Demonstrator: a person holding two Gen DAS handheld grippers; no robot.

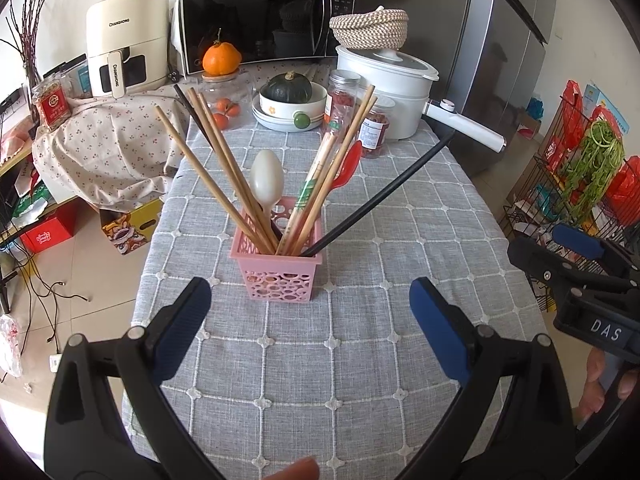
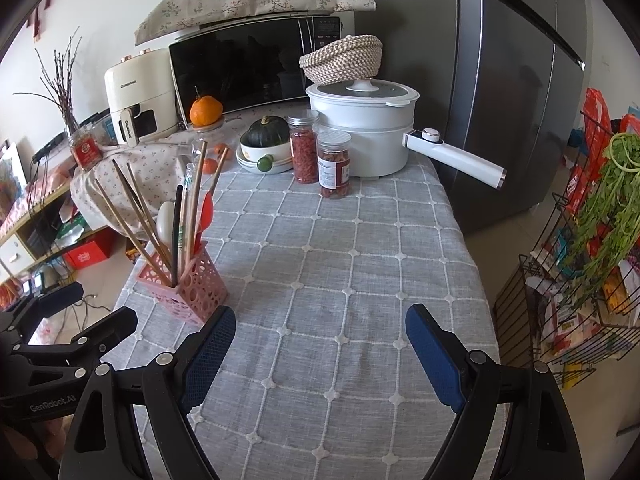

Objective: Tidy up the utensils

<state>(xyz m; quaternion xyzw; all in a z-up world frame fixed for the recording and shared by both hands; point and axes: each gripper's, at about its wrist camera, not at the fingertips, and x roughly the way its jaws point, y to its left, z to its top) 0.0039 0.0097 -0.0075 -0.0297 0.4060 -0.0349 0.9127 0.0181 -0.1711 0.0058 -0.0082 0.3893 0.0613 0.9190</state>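
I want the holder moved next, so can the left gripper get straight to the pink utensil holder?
Probably yes. The left gripper has its jaws open, facing the pink holder, with only bare tablecloth between. The leaning chopsticks fan out higher up.

Table w/ grey checked cloth point(image 2: 340, 264) at centre; steel fridge point(image 2: 516, 92) at 1 o'clock, microwave point(image 2: 248, 60) at 12, wire rack point(image 2: 576, 280) at 3, beige tile floor point(image 1: 76, 280) at 9, daylight on white wall point(image 2: 120, 4)
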